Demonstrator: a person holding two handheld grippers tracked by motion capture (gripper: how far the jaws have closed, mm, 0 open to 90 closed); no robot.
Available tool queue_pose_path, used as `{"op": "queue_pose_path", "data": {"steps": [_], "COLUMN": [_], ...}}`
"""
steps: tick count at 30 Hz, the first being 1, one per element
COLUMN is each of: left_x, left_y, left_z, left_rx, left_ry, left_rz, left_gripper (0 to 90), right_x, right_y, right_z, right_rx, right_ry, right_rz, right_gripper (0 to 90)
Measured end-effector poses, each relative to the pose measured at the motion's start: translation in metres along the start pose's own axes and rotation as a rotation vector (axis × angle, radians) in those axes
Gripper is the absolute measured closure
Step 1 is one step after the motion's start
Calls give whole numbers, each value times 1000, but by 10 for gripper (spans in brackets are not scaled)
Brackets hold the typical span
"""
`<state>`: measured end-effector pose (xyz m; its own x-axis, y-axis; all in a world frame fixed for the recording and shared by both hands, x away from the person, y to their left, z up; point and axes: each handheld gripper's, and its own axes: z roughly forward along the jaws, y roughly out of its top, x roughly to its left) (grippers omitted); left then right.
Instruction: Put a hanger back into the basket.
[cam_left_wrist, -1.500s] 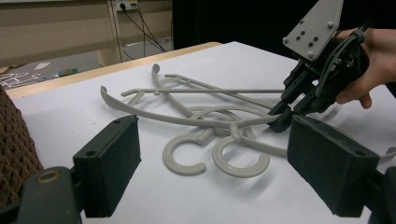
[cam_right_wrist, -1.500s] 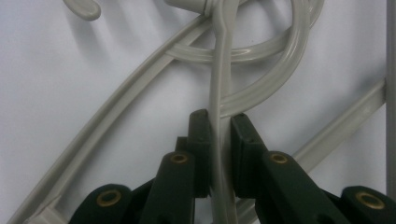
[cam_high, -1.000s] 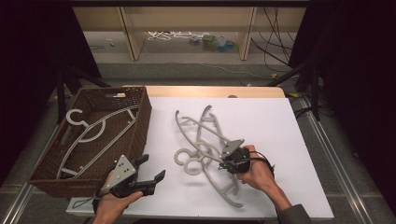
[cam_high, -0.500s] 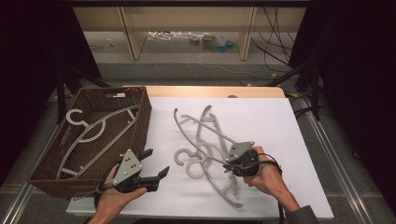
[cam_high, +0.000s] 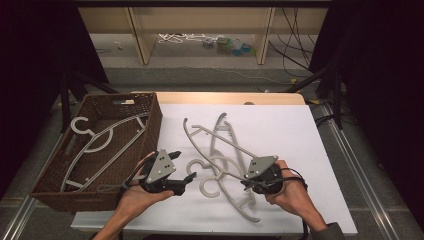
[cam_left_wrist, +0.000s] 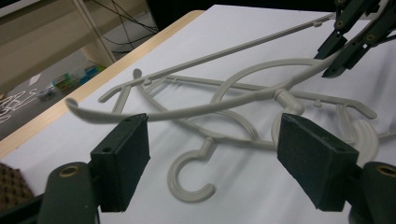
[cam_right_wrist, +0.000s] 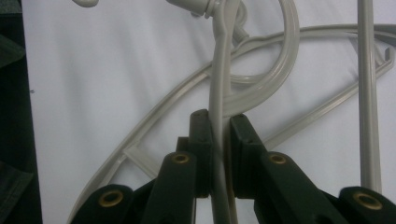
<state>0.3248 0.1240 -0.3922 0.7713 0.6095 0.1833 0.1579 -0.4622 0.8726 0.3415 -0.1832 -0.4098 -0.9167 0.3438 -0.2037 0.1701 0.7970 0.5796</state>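
Several grey plastic hangers (cam_high: 220, 145) lie tangled on the white table sheet (cam_high: 280, 125). My right gripper (cam_high: 246, 183) is shut on the thin arm of one hanger (cam_right_wrist: 218, 70), with the jaws pinching it just below the hook's neck. That hanger's curved arm (cam_left_wrist: 201, 108) hangs raised above the others. My left gripper (cam_high: 183, 166) is open and hovers left of the pile, its pads (cam_left_wrist: 122, 161) wide apart with nothing between them. The right gripper (cam_left_wrist: 348, 44) shows at the top right of the left gripper view.
A brown wicker basket (cam_high: 153, 127) stands at the table's left with grey hangers (cam_high: 102, 140) lying in it. A wooden strip (cam_high: 225, 97) edges the far side of the table. Shelves and cables sit beyond it.
My left hand has moved right and up, from beside the basket toward the hanger pile. The right gripper has lifted its hanger slightly off the sheet.
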Motion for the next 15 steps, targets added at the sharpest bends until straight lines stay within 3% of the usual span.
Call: {"op": "queue_pose_path", "data": {"steps": [4, 5, 9, 10, 12, 15], "left_x": [2, 2, 1, 2, 1, 0], "left_y": [-1, -3, -7, -7, -7, -6], "left_z": [12, 16, 22, 22, 23, 23], "left_rx": [37, 32, 53, 57, 42, 56], "left_ry": [-19, -21, -32, -38, -43, -53], "left_rz": [44, 31, 41, 71, 68, 113], "left_gripper": [230, 228, 223, 222, 221, 219], "right_x": [3, 4, 7, 8, 10, 11], "right_y": [1, 2, 3, 4, 5, 7], "right_z": [-3, -5, -8, -8, -9, -11], "right_rx": [1, 6, 3, -1, 2, -1], "right_ry": [19, 31, 31, 32, 41, 52], "right_rz": [-10, -12, -27, -32, -33, -46], "right_gripper": [818, 819, 818, 818, 818, 818]}}
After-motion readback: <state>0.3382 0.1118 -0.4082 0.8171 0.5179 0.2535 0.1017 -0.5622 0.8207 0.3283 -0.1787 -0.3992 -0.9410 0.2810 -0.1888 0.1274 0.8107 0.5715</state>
